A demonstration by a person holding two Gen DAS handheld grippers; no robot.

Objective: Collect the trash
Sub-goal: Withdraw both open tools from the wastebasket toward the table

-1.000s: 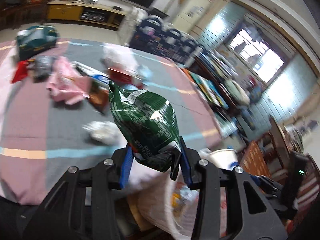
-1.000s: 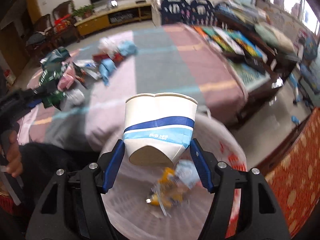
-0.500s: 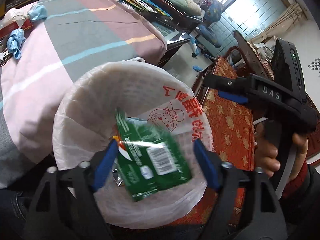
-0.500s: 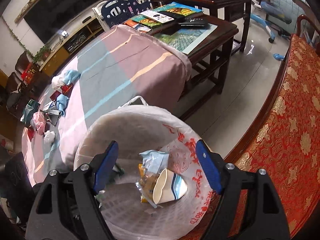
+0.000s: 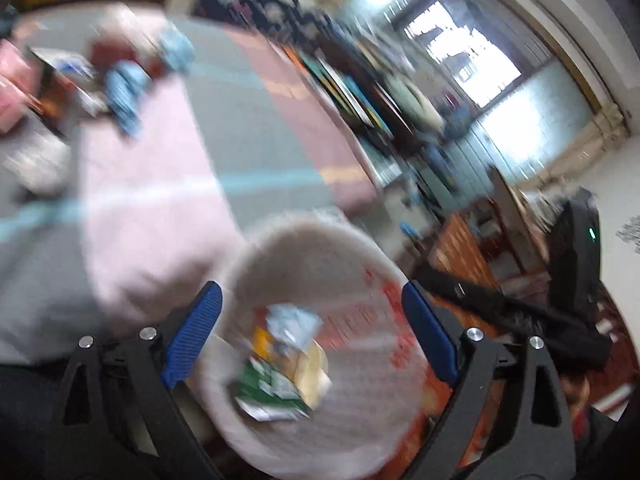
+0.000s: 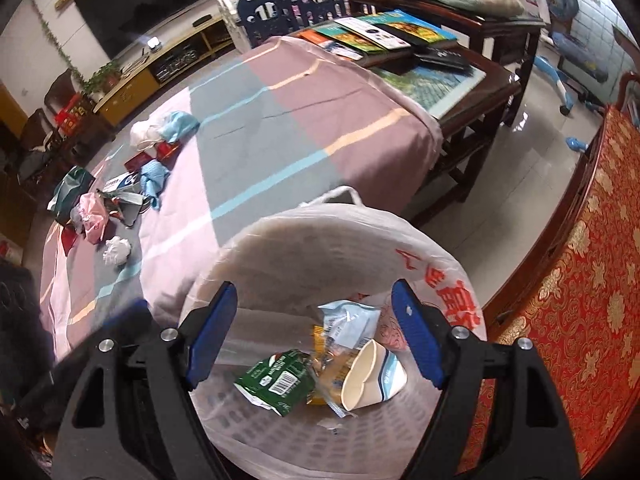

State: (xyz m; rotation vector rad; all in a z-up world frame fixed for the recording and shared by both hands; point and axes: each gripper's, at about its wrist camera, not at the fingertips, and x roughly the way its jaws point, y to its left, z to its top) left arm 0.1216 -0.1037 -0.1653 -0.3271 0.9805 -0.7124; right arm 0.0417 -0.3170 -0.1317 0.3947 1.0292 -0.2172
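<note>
Left wrist view: the left gripper (image 5: 310, 332) stands wide, its jaws just having opened, with nothing between them. Below the fingertips sits the bin (image 5: 320, 236), lined with a white bag; the green wrapper (image 5: 268, 388) lies inside, too blurred to tell which way it points. The view is smeared, so a hurried swing back could knock the bin's rim.

Right wrist view: the right gripper (image 6: 314, 336) is also wide, just opened, and empty. Between and below its fingers the wrapper (image 6: 278, 380) lies flat, its long axis slanting up to the right. The cup (image 6: 370, 376) lies on its side, mouth facing lower left. More trash (image 6: 116, 200) lies well beyond the left finger on the cloth; dragging could scatter it.
</note>
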